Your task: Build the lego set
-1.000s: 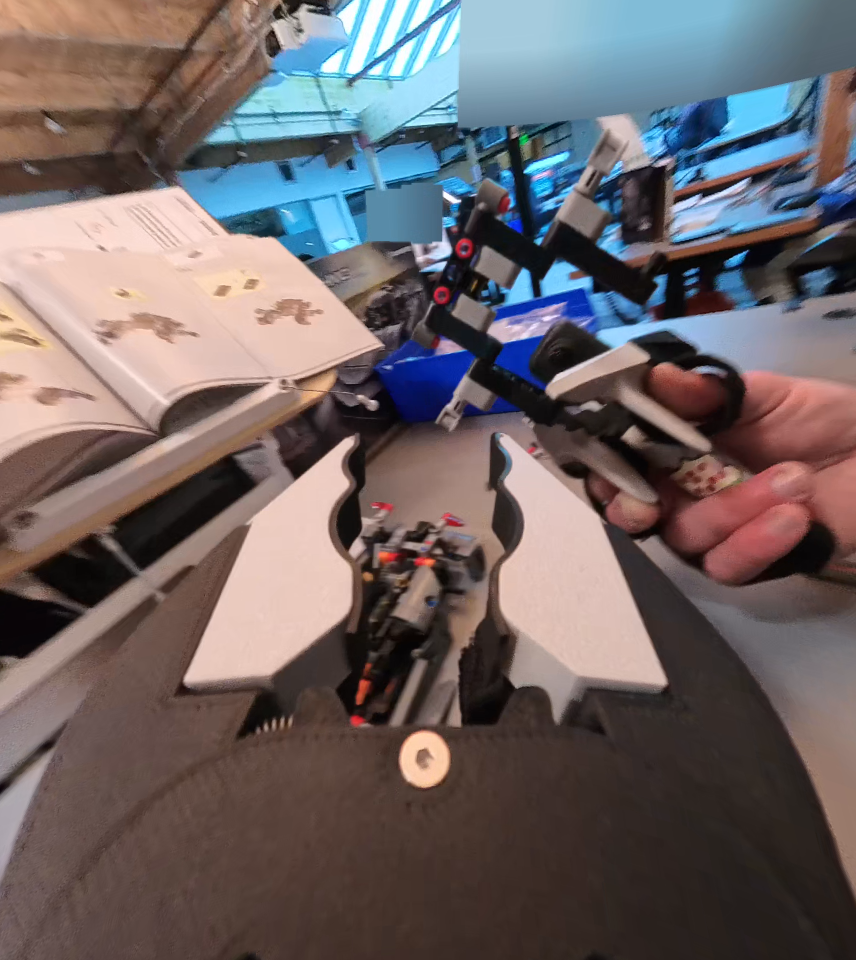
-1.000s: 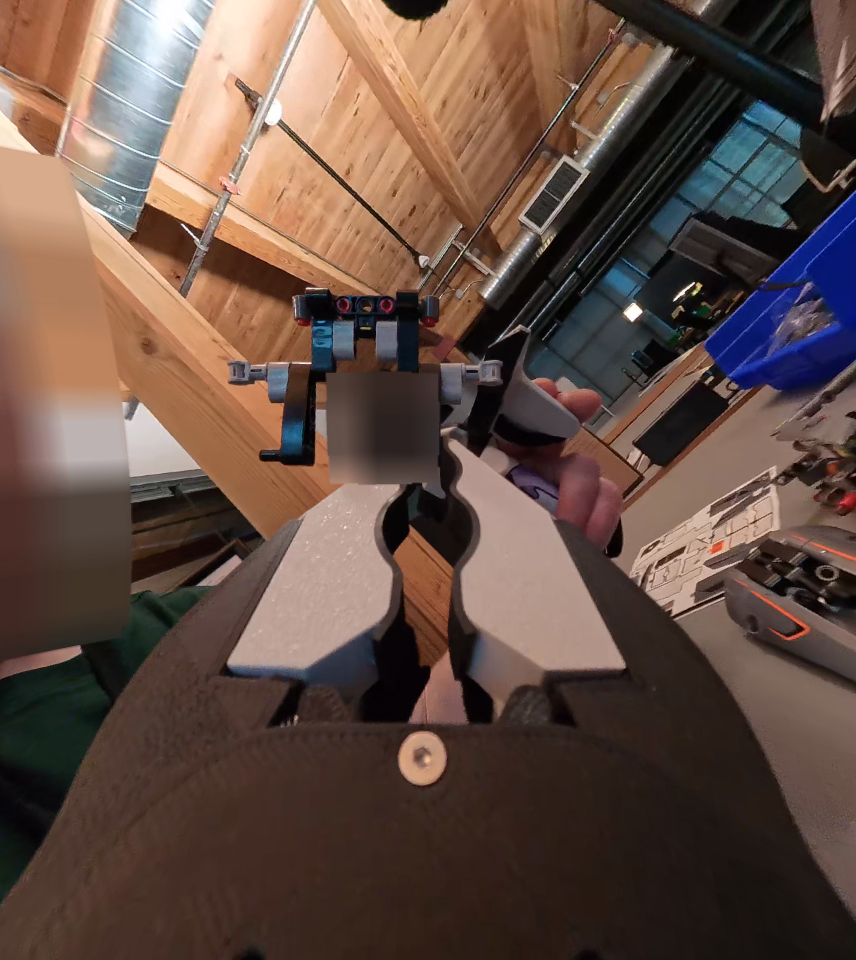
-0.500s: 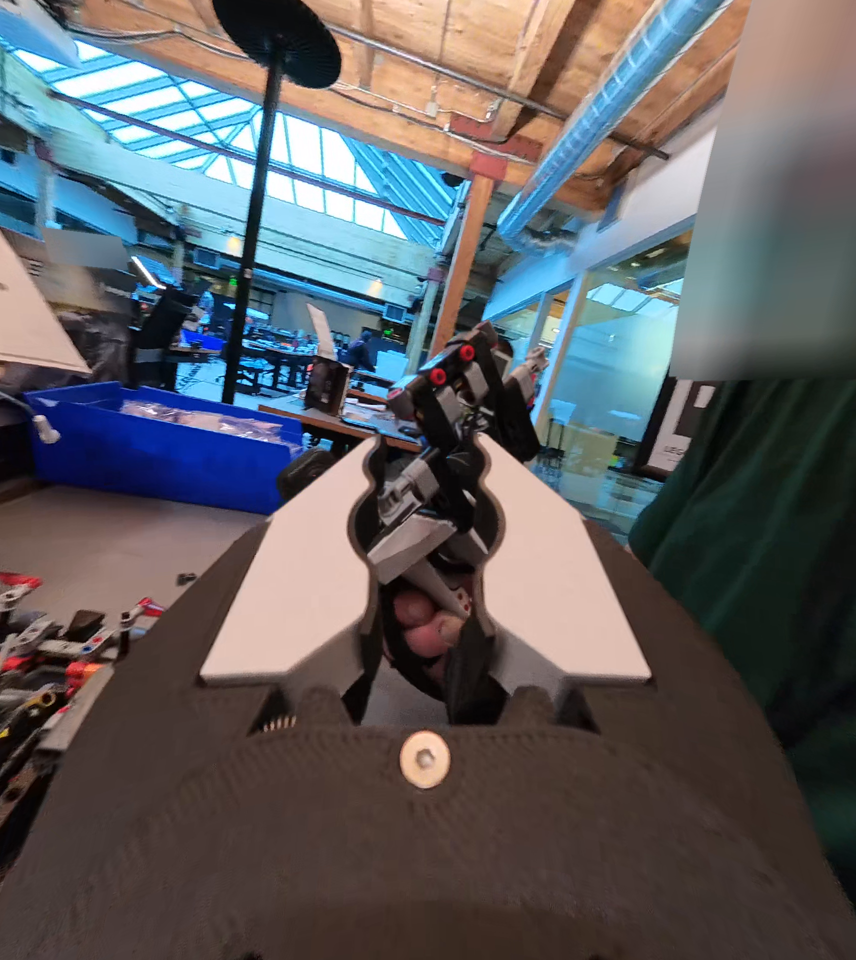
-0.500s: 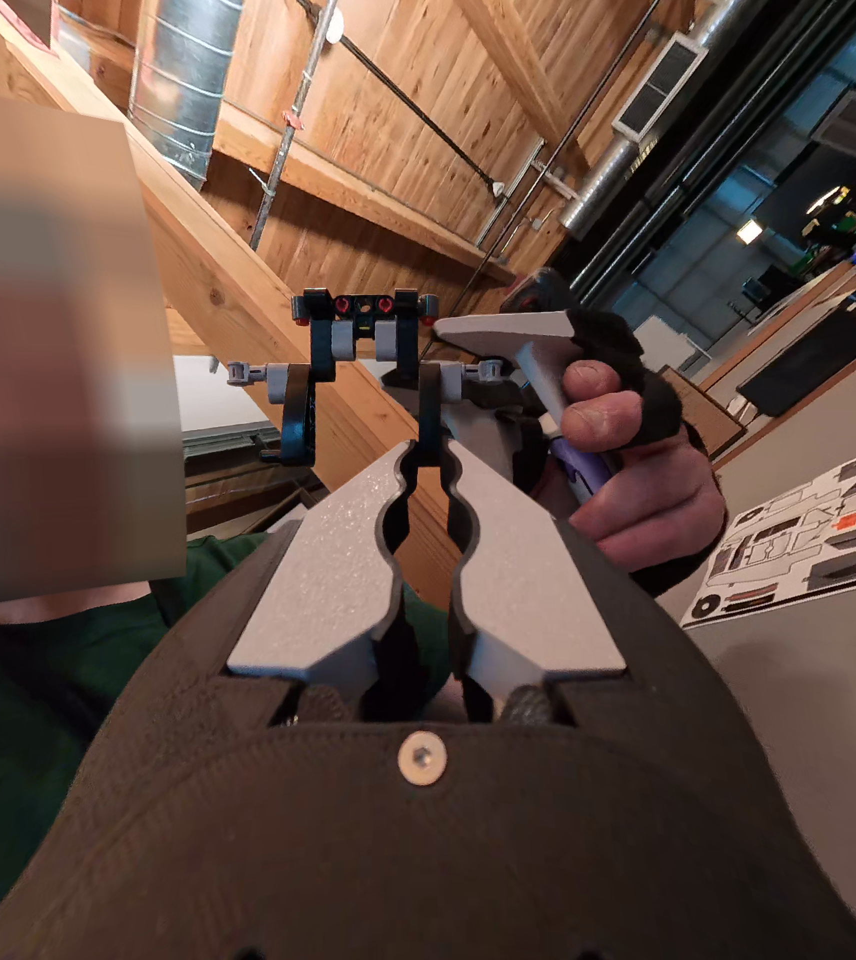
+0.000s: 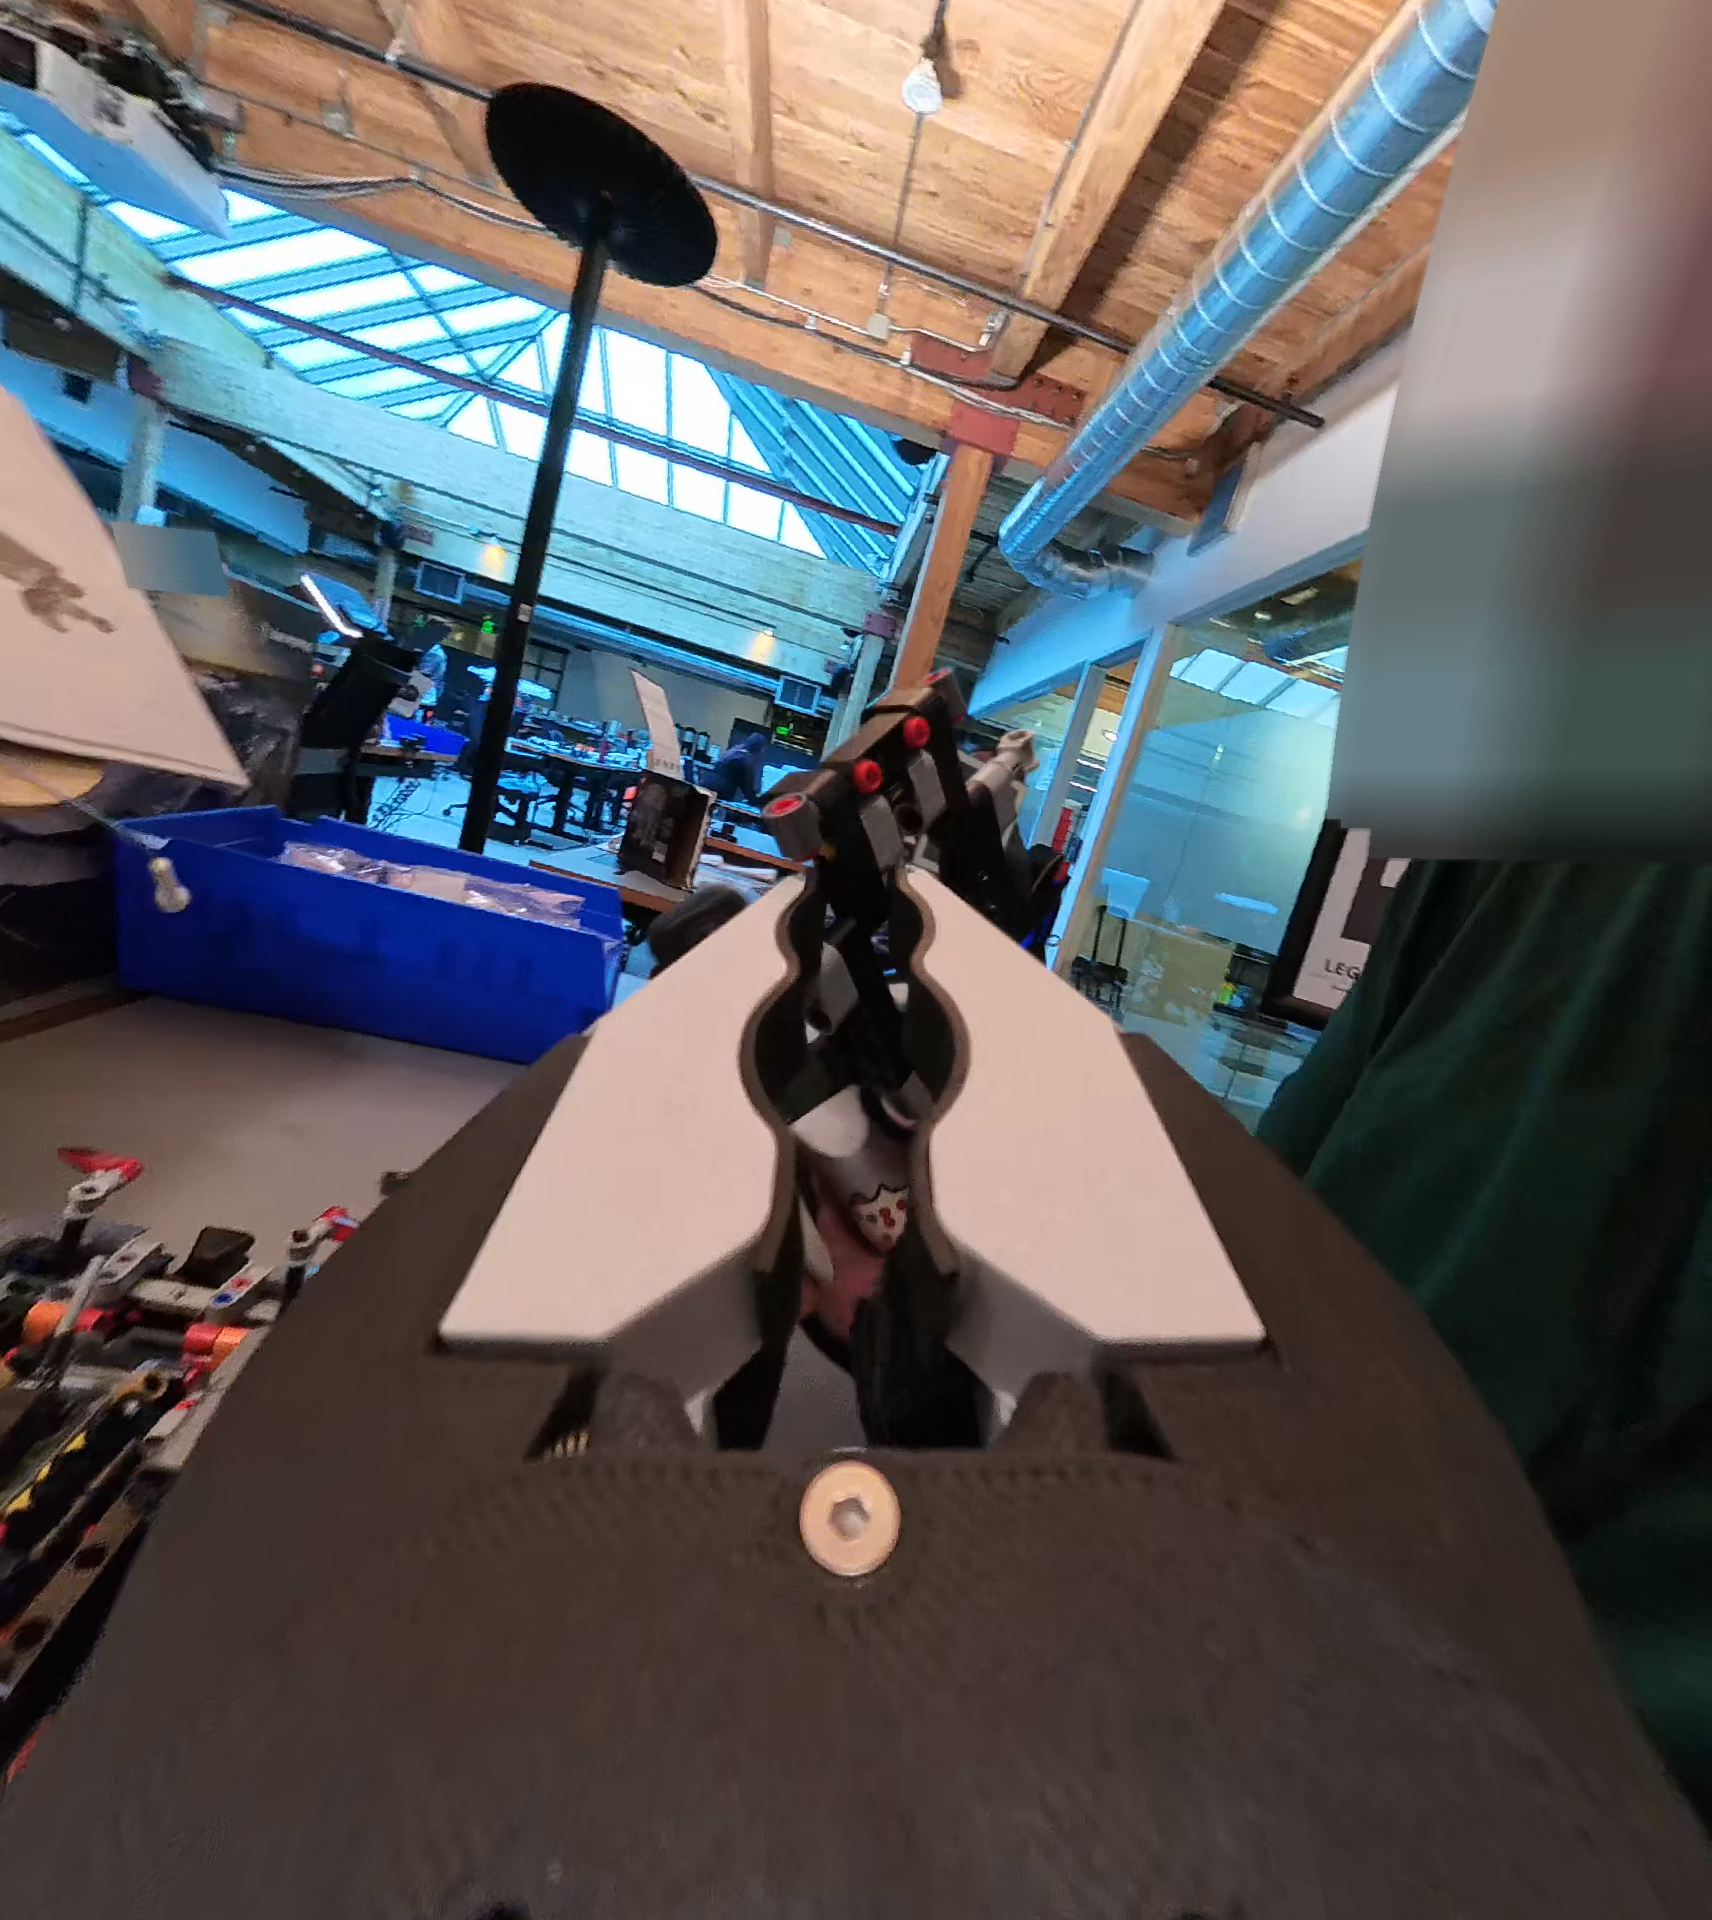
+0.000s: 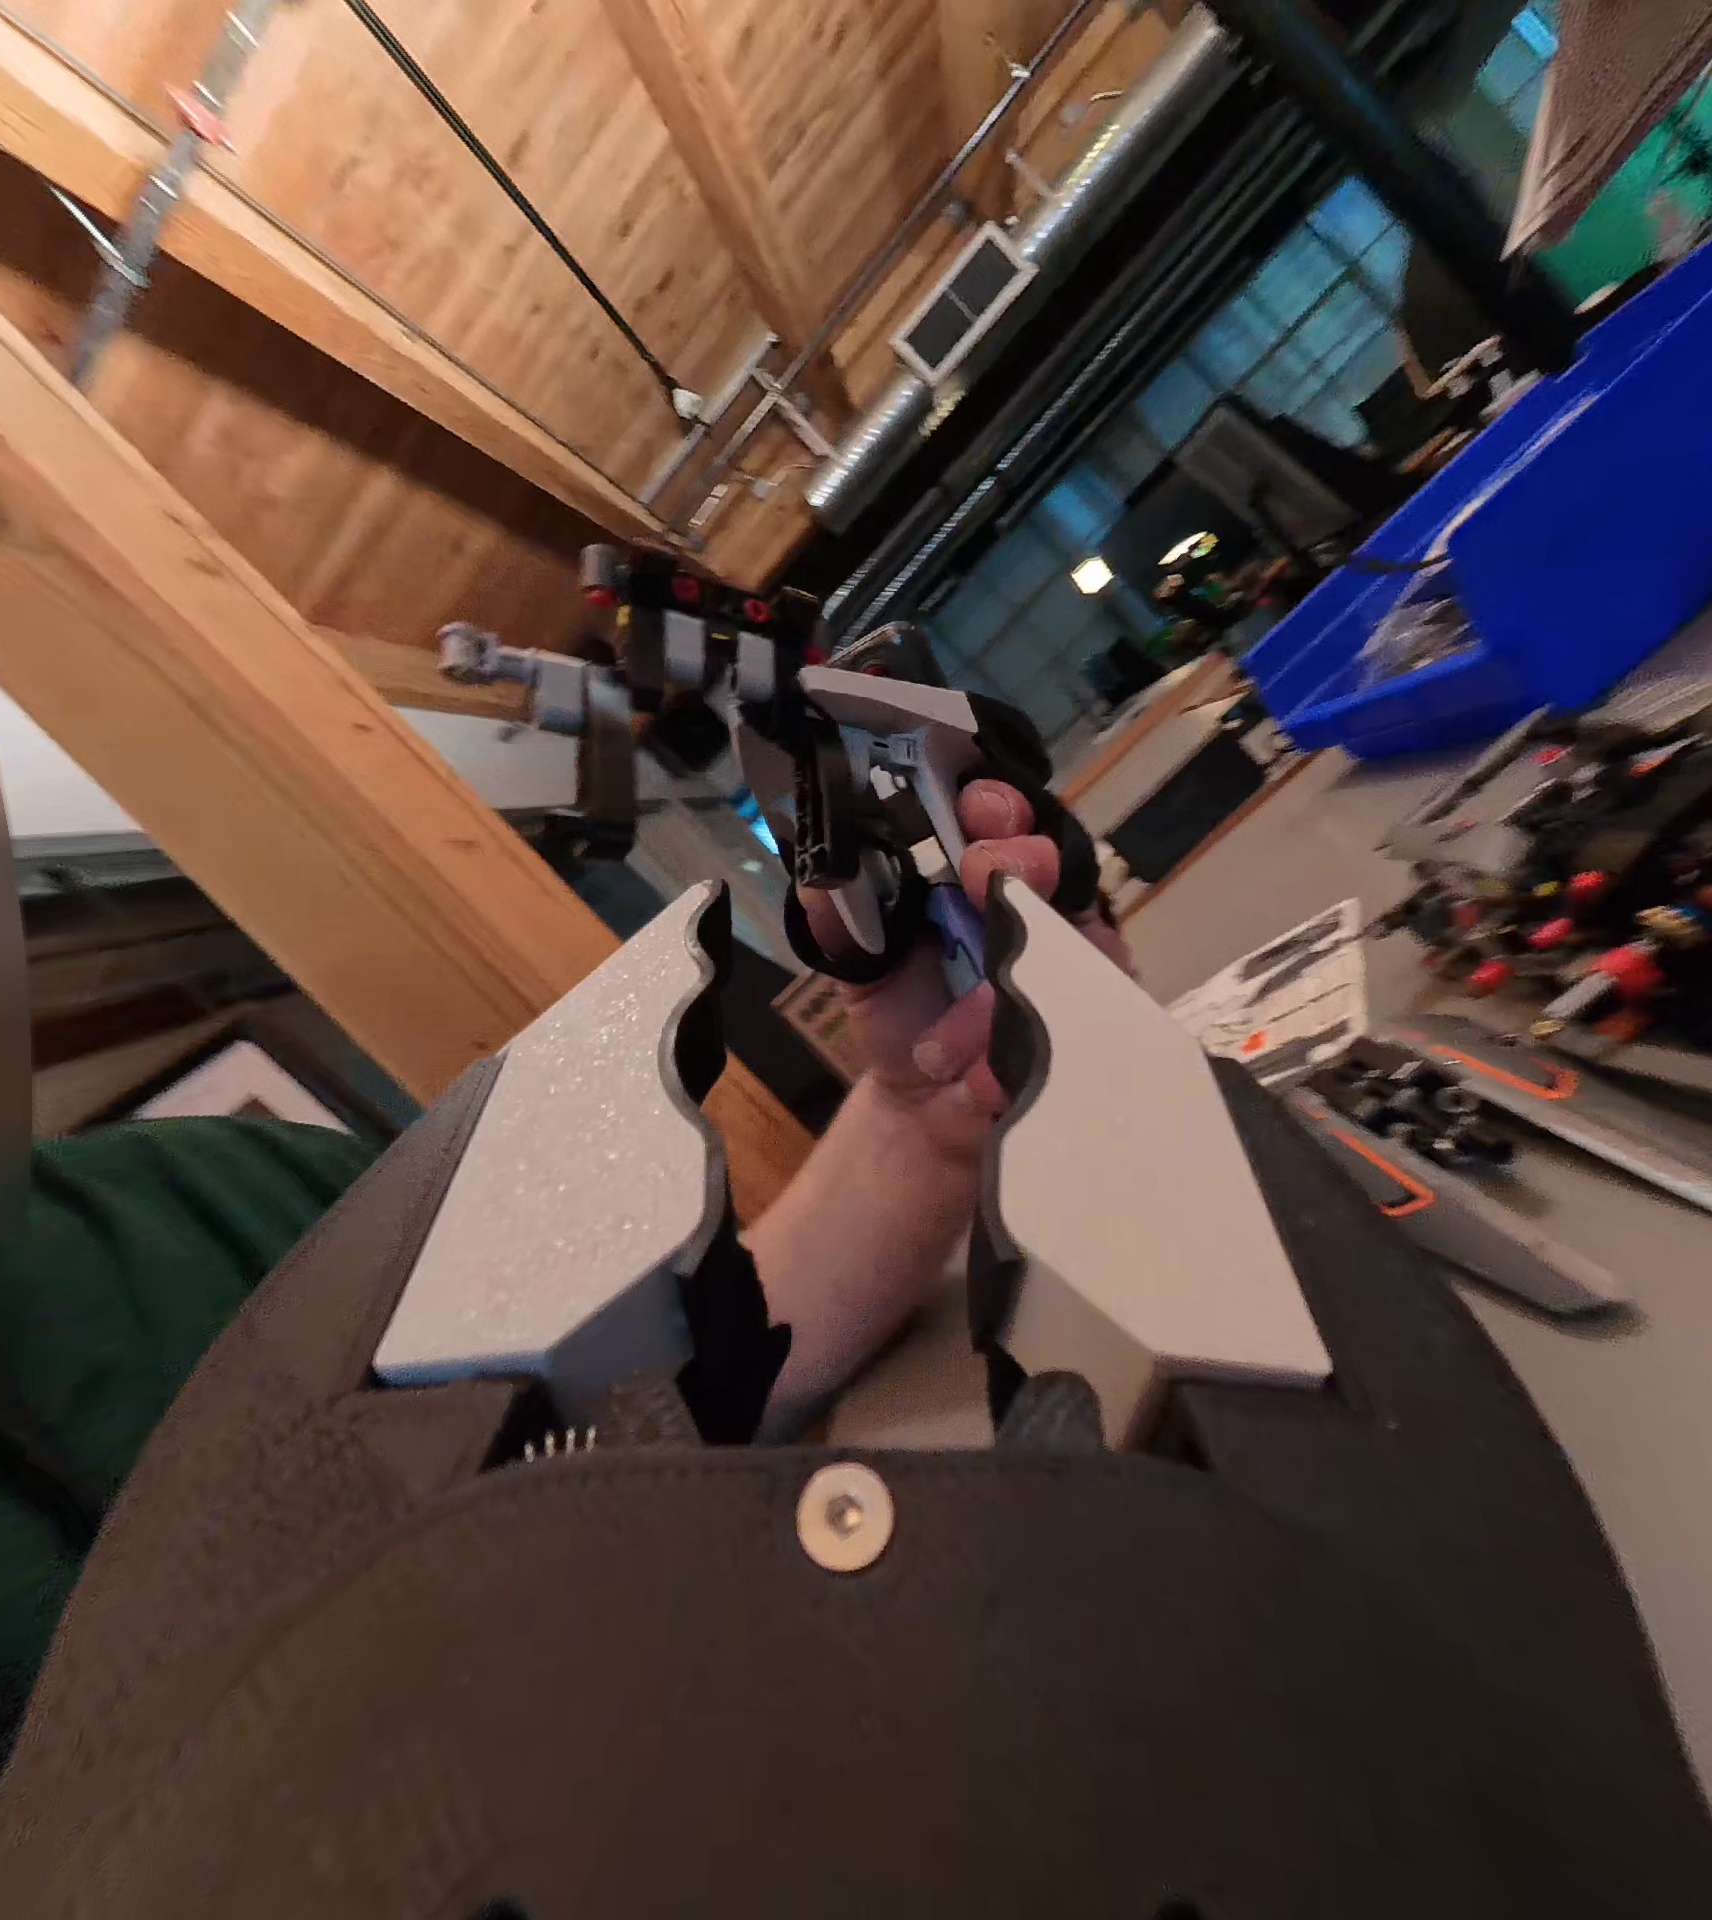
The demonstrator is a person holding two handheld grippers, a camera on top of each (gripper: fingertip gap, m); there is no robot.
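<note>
A black and grey Lego assembly (image 5: pixel 873 800) with red pins is held up in the air. My left gripper (image 5: pixel 854 885) is shut on its black beam, with the rest sticking out beyond the tips. In the right wrist view the same assembly (image 6: pixel 675 655) shows ahead, held by the left gripper's grey fingers (image 6: pixel 883 717) and a person's hand (image 6: pixel 935 1039). My right gripper (image 6: pixel 857 914) is open and empty, just below and short of the assembly.
A blue bin (image 5: pixel 364 935) stands on the grey table (image 5: pixel 208 1101) behind a partly built Lego model (image 5: pixel 52 1351). An open instruction booklet (image 5: pixel 0 582) is at the left. A sticker sheet (image 6: pixel 1278 987) and a grey panel with orange trim (image 6: pixel 1454 1132) lie at the right. The gap from one gripper's tips to the other's is roughly 5 centimetres.
The assembly has passed from my right gripper to my left. The left gripper swung right and shut on it; the right gripper opened and drew back a little.
</note>
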